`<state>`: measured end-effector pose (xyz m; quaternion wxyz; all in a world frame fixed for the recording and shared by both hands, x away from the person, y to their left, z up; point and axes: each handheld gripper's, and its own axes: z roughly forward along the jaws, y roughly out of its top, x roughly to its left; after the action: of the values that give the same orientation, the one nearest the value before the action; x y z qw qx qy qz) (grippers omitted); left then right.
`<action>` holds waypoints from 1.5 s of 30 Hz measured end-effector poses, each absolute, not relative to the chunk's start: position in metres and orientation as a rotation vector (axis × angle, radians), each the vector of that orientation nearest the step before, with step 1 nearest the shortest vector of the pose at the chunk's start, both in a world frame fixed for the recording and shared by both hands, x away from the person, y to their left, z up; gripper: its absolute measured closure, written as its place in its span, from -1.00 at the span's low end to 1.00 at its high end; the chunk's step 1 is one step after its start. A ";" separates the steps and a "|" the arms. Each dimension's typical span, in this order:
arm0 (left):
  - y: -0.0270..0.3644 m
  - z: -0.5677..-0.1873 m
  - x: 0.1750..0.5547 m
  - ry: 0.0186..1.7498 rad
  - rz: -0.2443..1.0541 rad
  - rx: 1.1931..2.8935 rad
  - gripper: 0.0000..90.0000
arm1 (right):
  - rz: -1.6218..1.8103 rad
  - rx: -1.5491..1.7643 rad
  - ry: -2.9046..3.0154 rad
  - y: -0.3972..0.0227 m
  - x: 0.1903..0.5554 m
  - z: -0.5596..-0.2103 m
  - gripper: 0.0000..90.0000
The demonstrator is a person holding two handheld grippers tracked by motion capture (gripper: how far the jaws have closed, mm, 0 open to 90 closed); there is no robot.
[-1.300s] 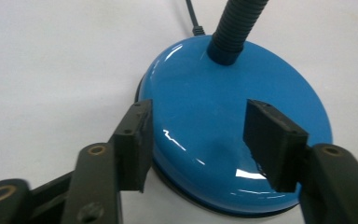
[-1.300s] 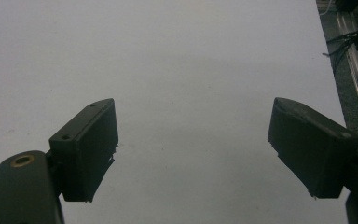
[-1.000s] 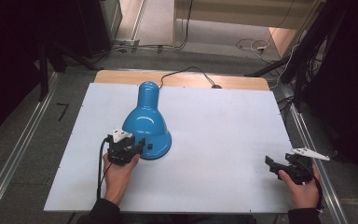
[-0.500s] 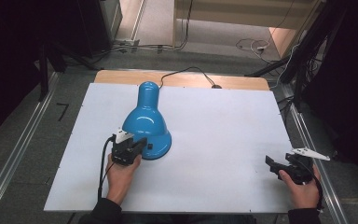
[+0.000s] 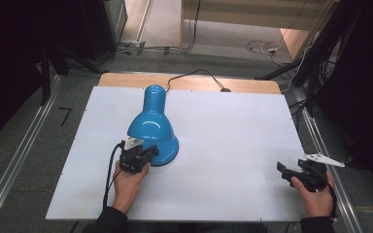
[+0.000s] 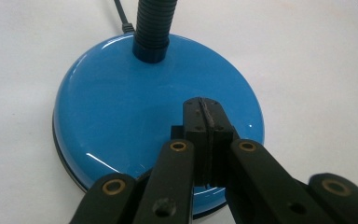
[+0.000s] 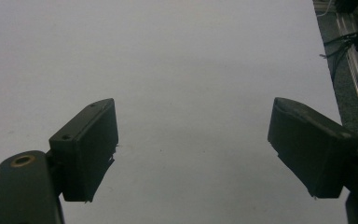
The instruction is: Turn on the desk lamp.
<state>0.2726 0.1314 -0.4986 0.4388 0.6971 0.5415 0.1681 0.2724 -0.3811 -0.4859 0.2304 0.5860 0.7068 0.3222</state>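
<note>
On the white table [image 5: 233,145], a blue lamp [image 5: 151,124] stands left of centre; the left hand-held gripper [image 6: 204,116], jaws pressed together, hovers over its base. The right hand-held gripper [image 7: 191,144] gapes wide, empty, near the right edge.

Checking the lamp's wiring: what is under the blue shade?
Under the glossy blue lamp shade sits the round blue base with a black ribbed neck and cord. The shut left hand-held gripper rests over it. Any switch is not visible.
</note>
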 end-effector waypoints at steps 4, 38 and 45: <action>0.131 -0.499 0.273 1.346 0.415 1.741 1.00 | 0.887 1.614 1.942 -0.382 0.272 -0.486 -0.67; 0.128 -0.500 0.269 1.310 0.477 1.795 1.00 | 0.887 1.621 1.941 -0.382 0.272 -0.485 -0.67; 0.124 -0.500 0.266 1.299 0.478 1.818 1.00 | 0.889 1.621 1.940 -0.382 0.272 -0.485 -0.67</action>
<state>0.2662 0.1238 -0.5005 0.4155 0.7237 0.5170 0.1905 0.2720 -0.3820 -0.4854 0.2288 0.5889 0.7047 0.3228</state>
